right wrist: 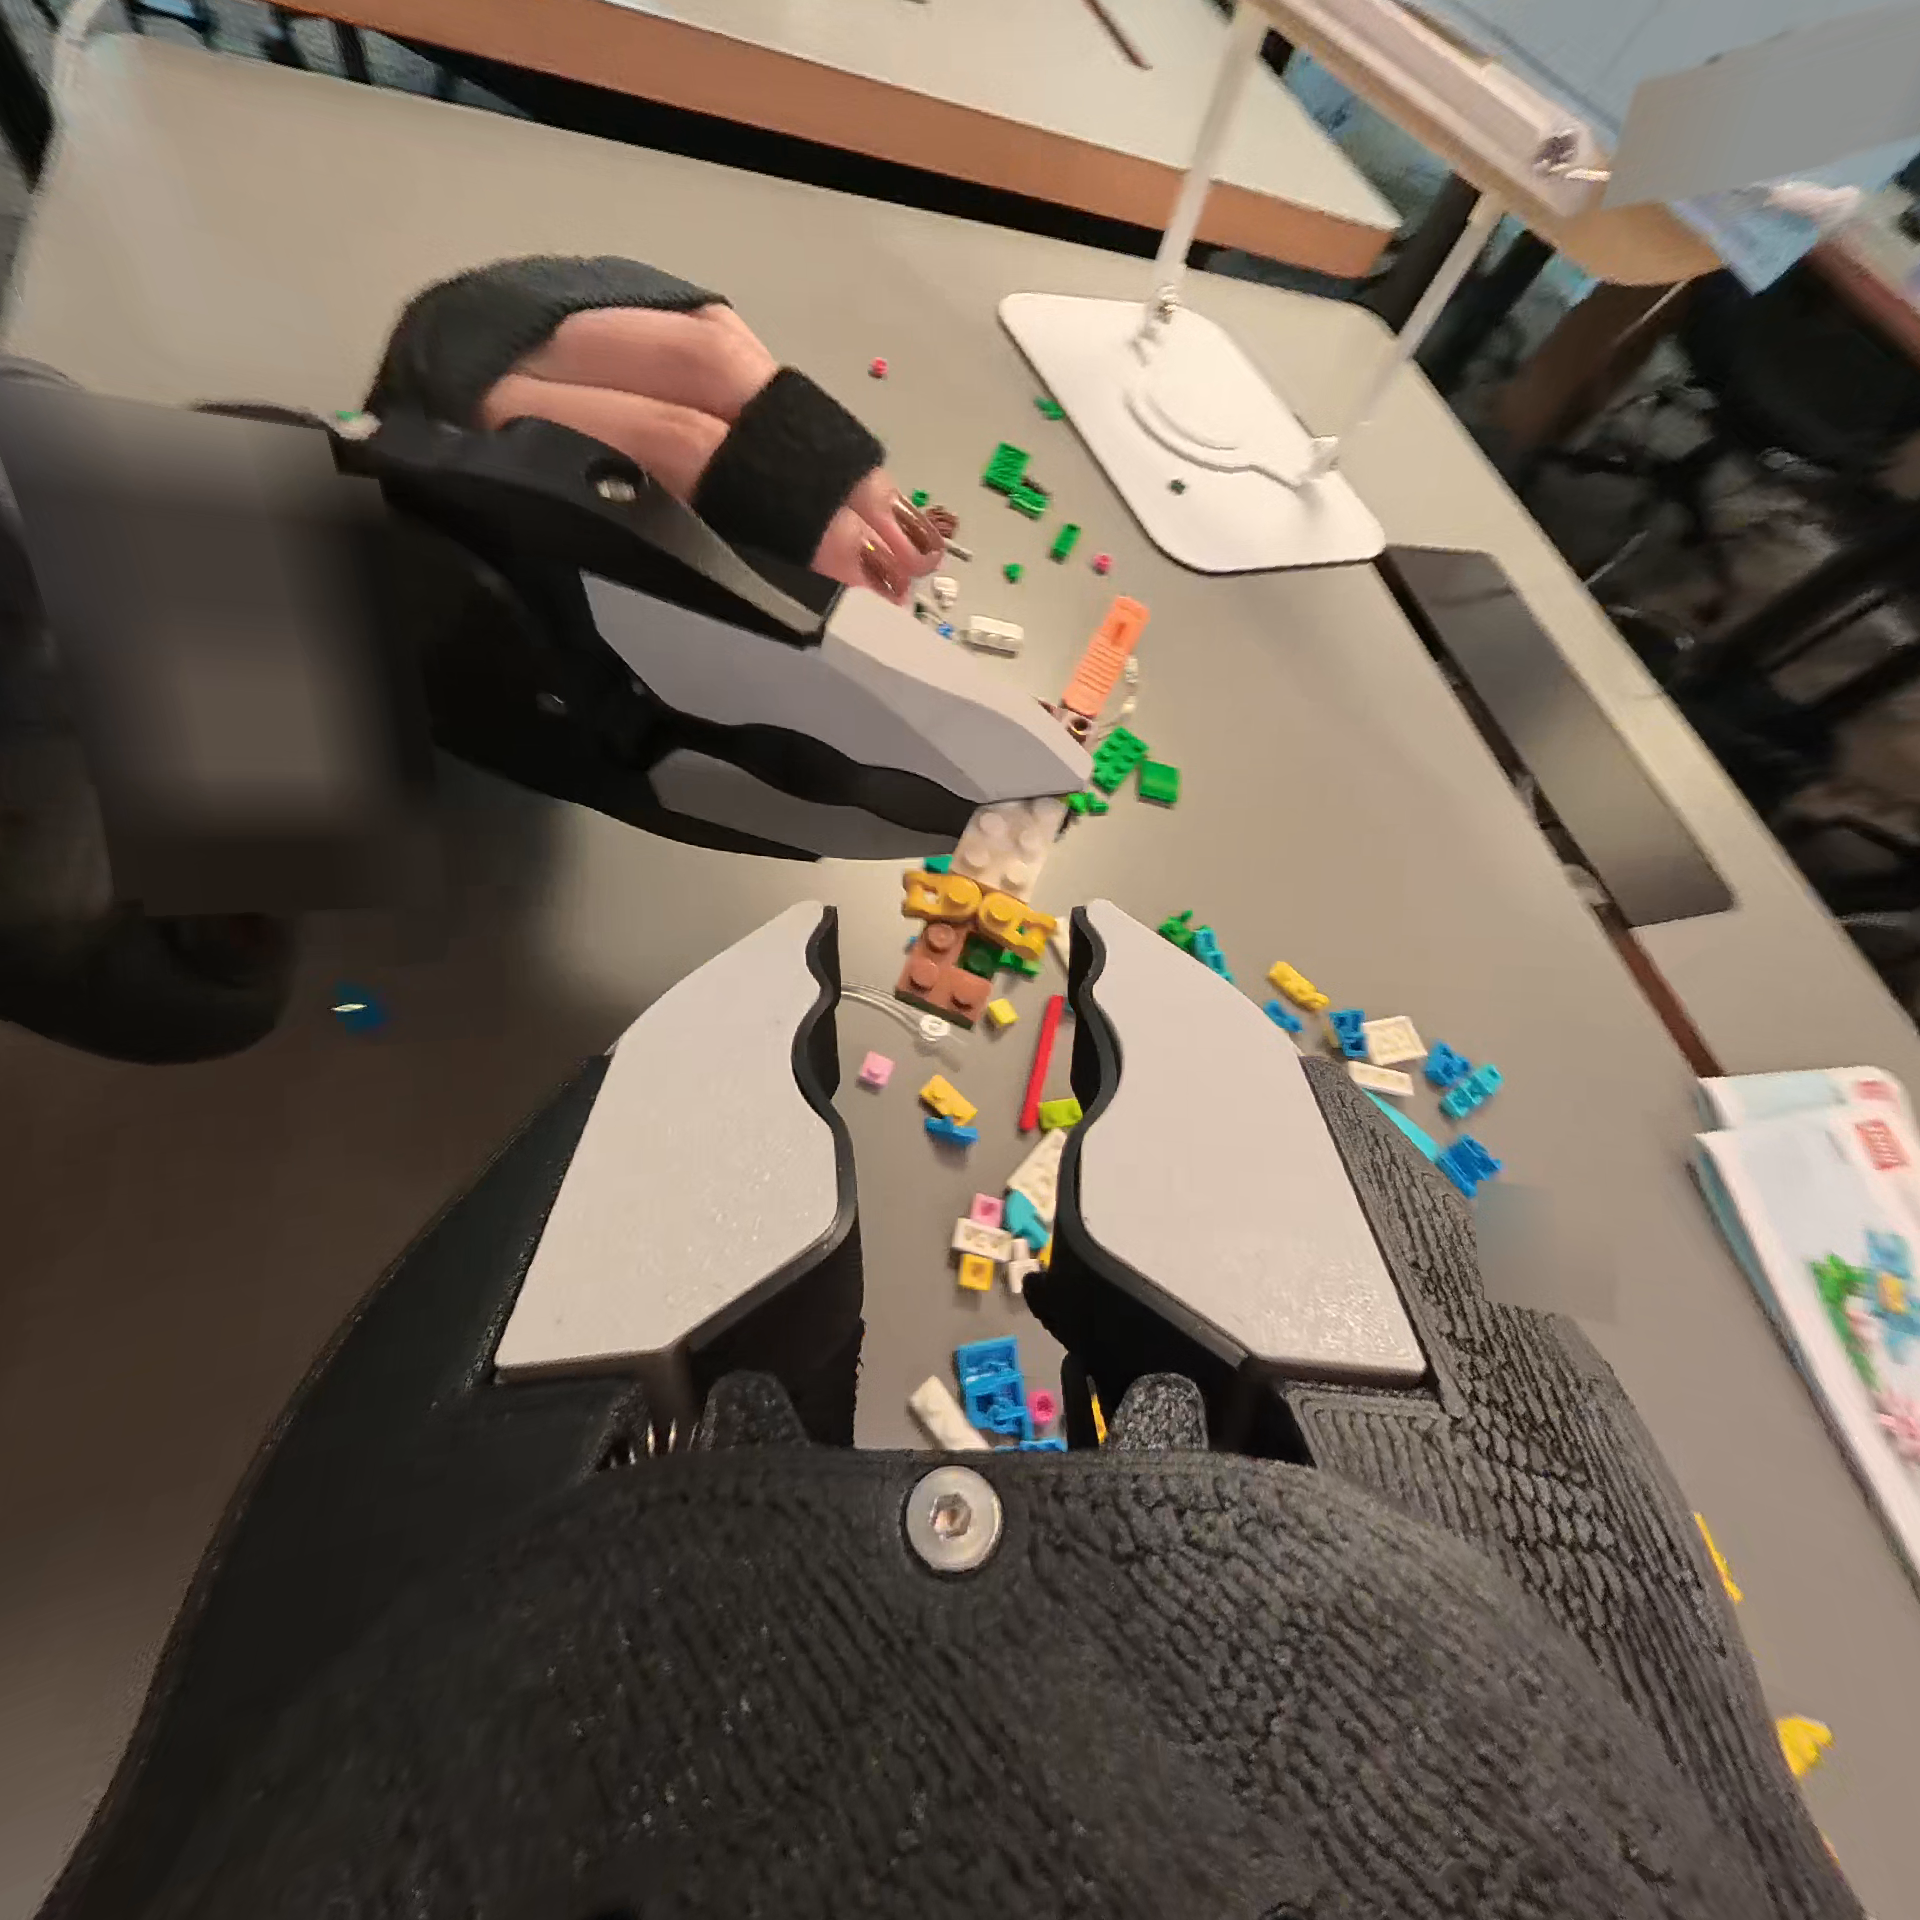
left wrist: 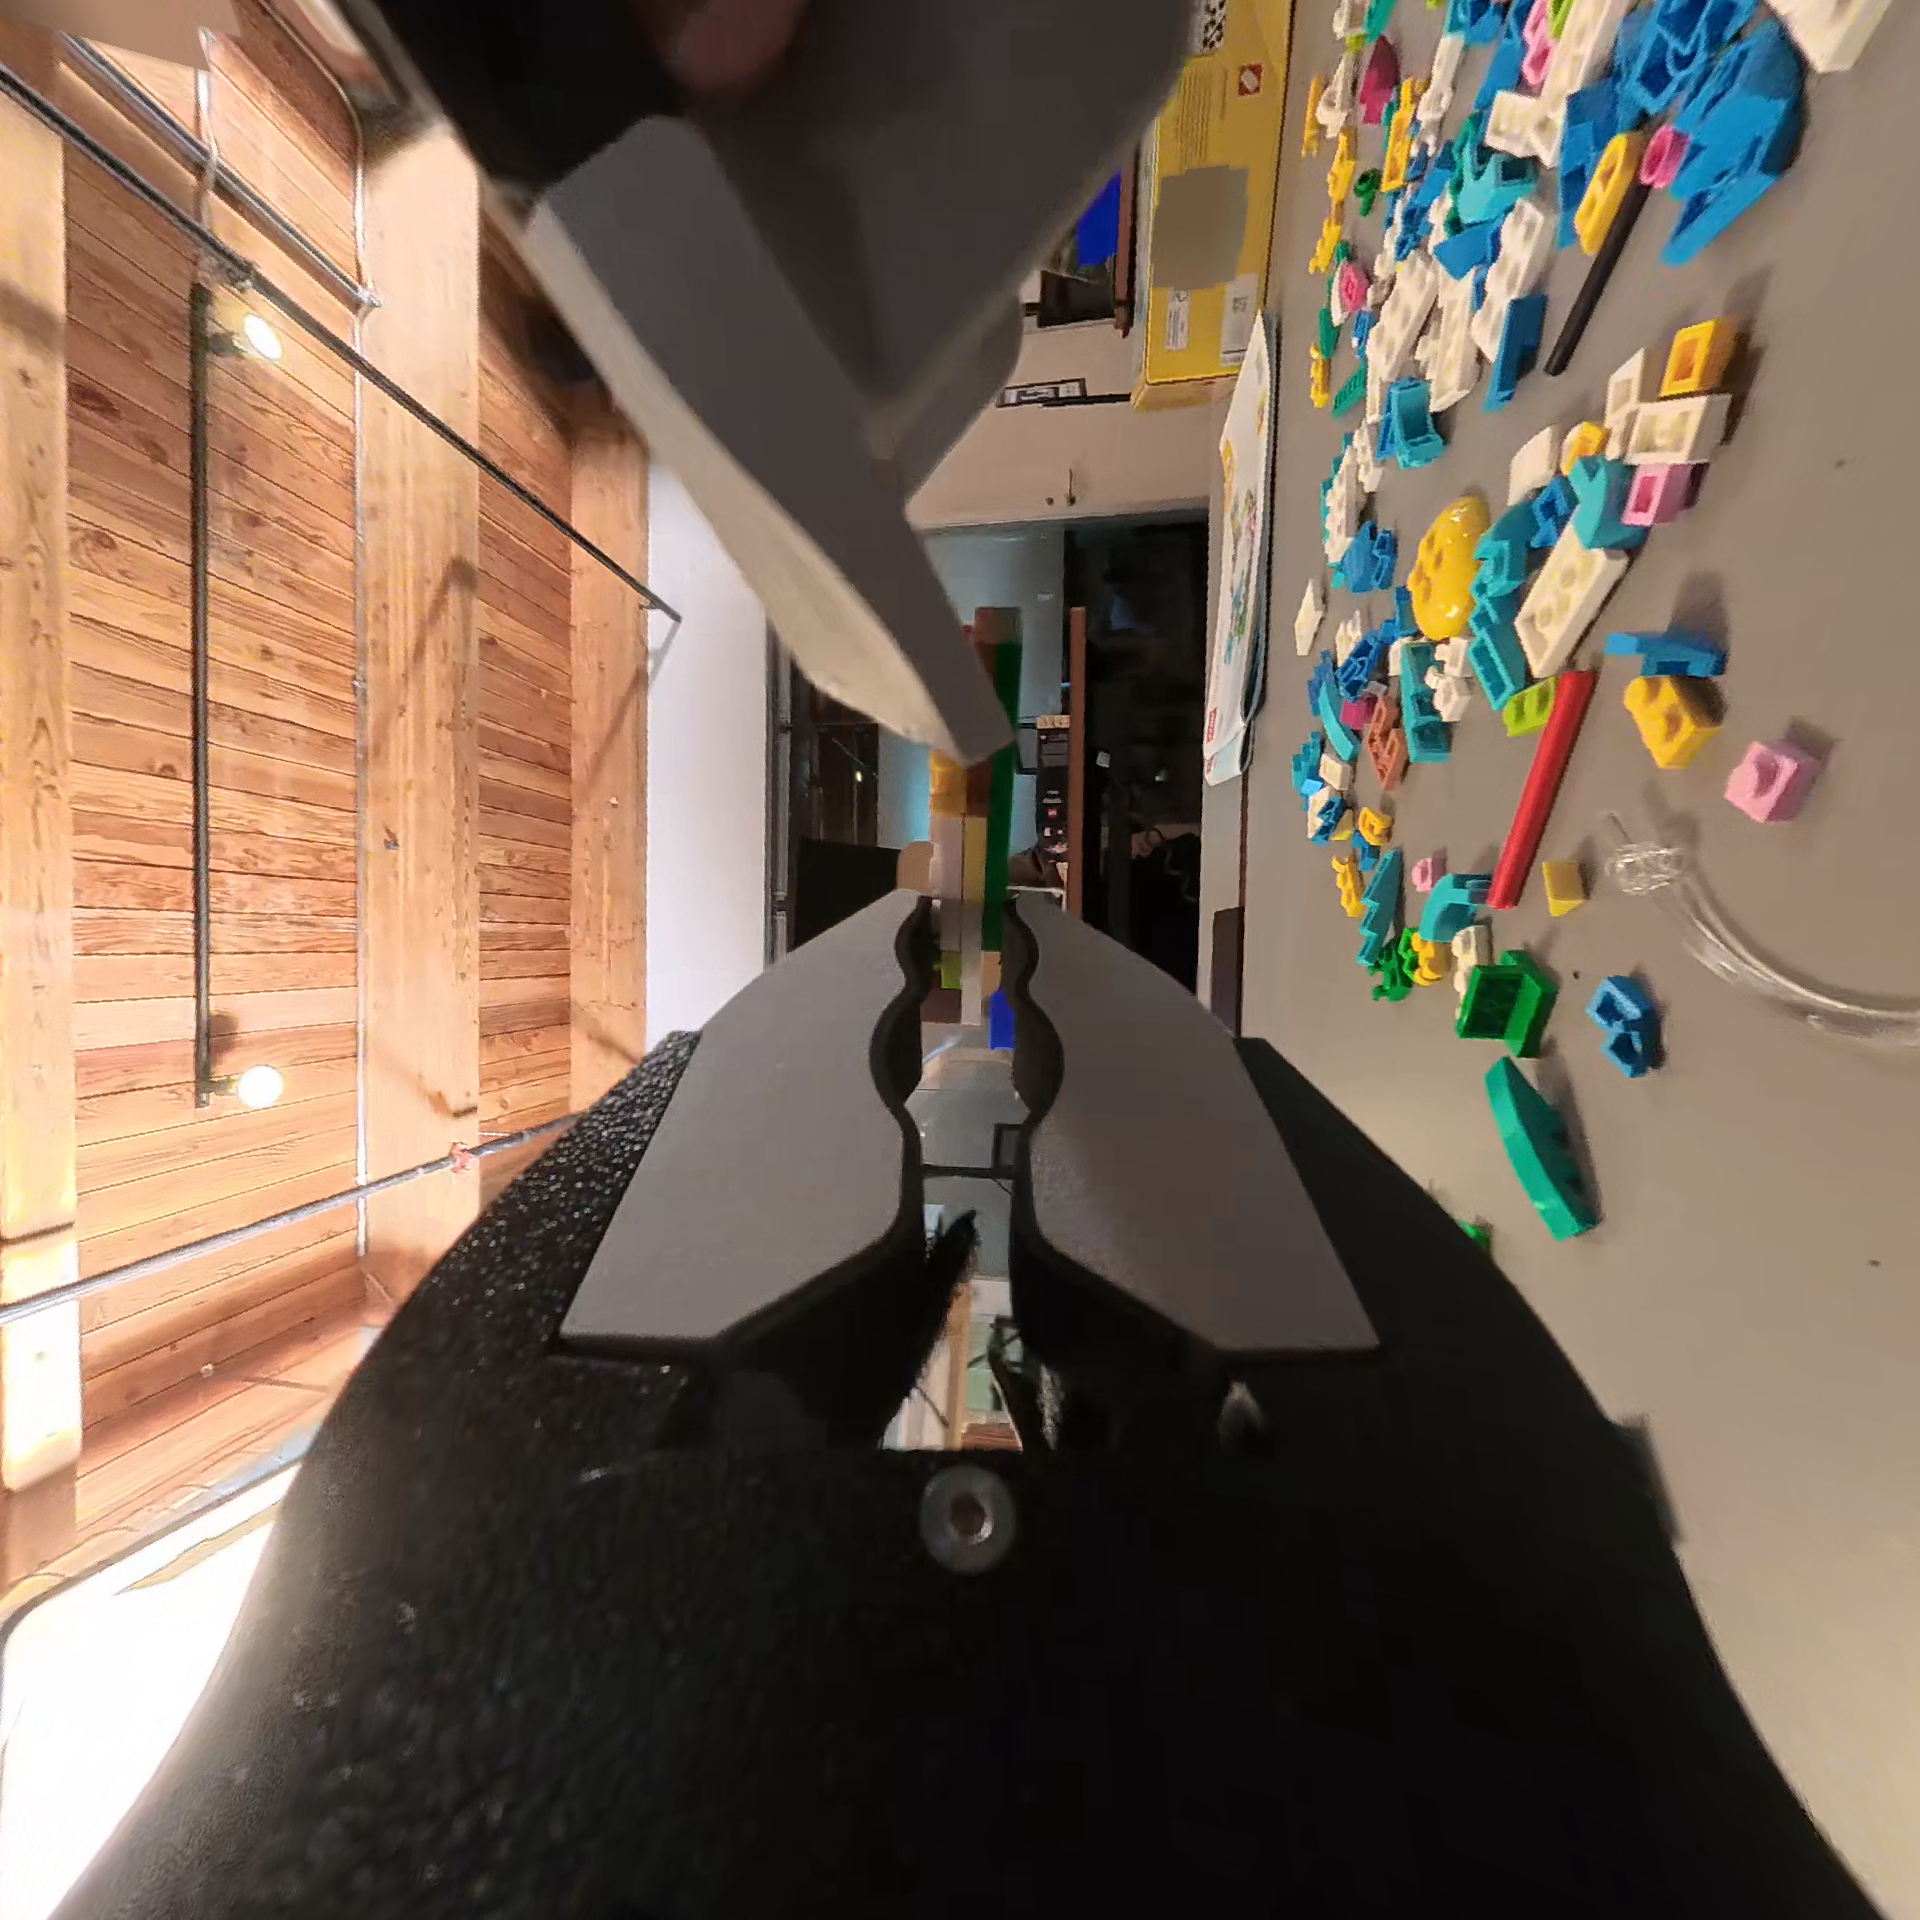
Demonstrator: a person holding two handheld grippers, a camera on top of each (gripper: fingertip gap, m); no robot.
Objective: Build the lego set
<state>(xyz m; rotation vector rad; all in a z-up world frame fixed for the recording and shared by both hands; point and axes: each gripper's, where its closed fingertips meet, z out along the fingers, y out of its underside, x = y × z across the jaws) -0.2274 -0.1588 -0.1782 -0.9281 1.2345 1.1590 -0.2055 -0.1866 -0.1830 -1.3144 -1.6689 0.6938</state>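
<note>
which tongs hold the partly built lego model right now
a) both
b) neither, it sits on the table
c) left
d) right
c: the left tongs are shut on the partly built model and hold it above the table, while the right tongs are open near it.

Two ceiling lamps (left wrist: 260,338) glowed warmly against wood planks in the left wrist view, with blown-out glare in its lower-left corner. Motion blur softened the other gripper (left wrist: 790,416) overhead. The right wrist view was evenly lit, shadows soft on the grey table (right wrist: 1299,644), its edges bowed and smeared.
</note>
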